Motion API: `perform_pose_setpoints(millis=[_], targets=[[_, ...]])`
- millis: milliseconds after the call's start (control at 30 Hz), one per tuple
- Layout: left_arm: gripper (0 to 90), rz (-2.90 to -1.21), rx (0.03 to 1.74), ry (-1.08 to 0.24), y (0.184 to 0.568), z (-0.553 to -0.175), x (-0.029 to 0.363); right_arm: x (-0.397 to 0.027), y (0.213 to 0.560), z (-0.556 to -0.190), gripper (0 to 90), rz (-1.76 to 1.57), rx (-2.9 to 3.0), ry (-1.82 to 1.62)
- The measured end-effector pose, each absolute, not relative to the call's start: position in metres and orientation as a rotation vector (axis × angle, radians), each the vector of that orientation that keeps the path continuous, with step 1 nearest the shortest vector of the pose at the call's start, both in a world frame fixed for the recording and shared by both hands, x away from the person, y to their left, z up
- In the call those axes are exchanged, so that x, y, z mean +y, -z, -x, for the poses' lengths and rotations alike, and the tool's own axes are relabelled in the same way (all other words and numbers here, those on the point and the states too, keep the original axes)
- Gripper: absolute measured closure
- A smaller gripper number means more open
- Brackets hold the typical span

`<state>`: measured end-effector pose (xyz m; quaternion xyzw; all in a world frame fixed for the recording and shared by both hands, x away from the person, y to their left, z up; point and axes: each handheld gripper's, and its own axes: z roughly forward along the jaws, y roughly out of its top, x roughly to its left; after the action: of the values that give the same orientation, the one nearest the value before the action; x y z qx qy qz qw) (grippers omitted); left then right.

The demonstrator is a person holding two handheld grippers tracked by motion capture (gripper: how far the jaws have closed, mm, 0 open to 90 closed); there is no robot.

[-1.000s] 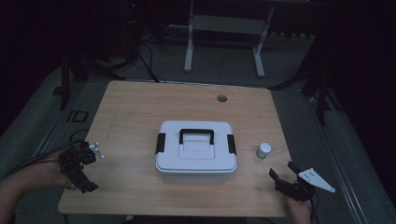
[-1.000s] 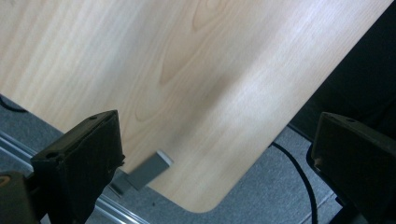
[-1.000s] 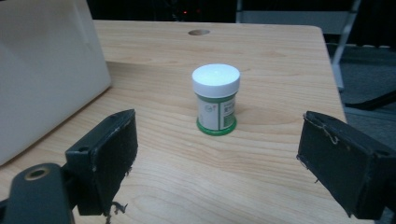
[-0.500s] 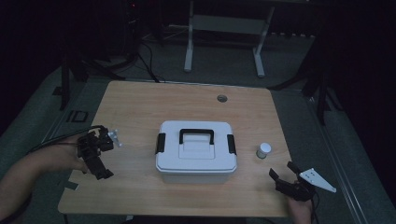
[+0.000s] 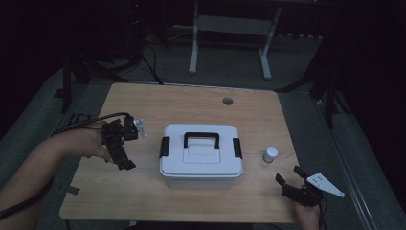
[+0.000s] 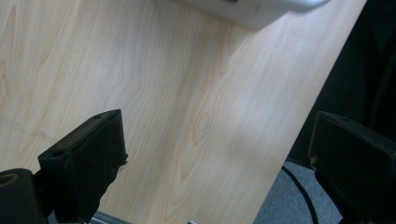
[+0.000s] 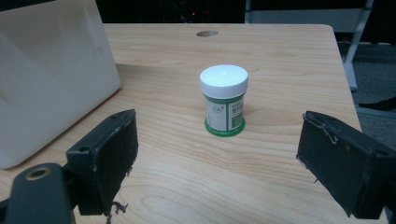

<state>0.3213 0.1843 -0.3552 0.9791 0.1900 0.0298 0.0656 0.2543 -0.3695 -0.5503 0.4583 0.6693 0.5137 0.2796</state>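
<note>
A pale wooden tabletop (image 5: 143, 201) stands on grey carpet in a dark room. The left hand-held gripper (image 5: 122, 148), jaws spread, hovers left of the white plastic lidded box (image 5: 200, 165). The right hand-held gripper (image 5: 293, 181), also released, faces the small white-capped green jar (image 7: 224, 100) just right of the box.

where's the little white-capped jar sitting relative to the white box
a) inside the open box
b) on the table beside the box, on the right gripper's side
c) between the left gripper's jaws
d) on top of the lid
b: the jar stands upright on the bare table, apart from the closed box, and ahead of the open right gripper, which is not touching it.
</note>
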Motion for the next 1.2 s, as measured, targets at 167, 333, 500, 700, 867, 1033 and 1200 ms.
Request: perform_pose_setpoints(millis=[167, 333, 500, 700, 867, 1033, 1200], targets=[[3.8, -2.979, 0.511, -0.072, 0.349, -0.33, 0.164, -0.37, 0.55, -0.254, 12.0, -1.226, 1.805, -1.385], [3.8, -2.995, 0.451, -0.096, 0.345, -0.338, 0.143, -0.37, 0.551, -0.255, 12.1, -1.227, 1.815, -1.394], [3.8, -3.018, 0.407, -0.074, 0.342, -0.348, 0.123, -0.37, 0.551, -0.255, 13.1, -1.226, 1.825, -1.393], [3.9, -3.03, 0.365, -0.102, 0.339, -0.358, 0.104, -0.37, 0.551, -0.255, 13.1, -1.224, 1.83, -1.398], [4.3, -3.05, 0.332, -0.102, 0.339, -0.364, 0.092, -0.369, 0.551, -0.256, 13.2, -1.219, 1.847, -1.394], [5.0, -3.036, 0.293, -0.126, 0.338, -0.369, 0.08, -0.369, 0.551, -0.254, 14.9, -1.193, 1.837, -1.406], [6.5, -3.045, 0.268, -0.144, 0.337, -0.375, 0.069, -0.369, 0.551, -0.254, 14.9, -1.189, 1.842, -1.407]])
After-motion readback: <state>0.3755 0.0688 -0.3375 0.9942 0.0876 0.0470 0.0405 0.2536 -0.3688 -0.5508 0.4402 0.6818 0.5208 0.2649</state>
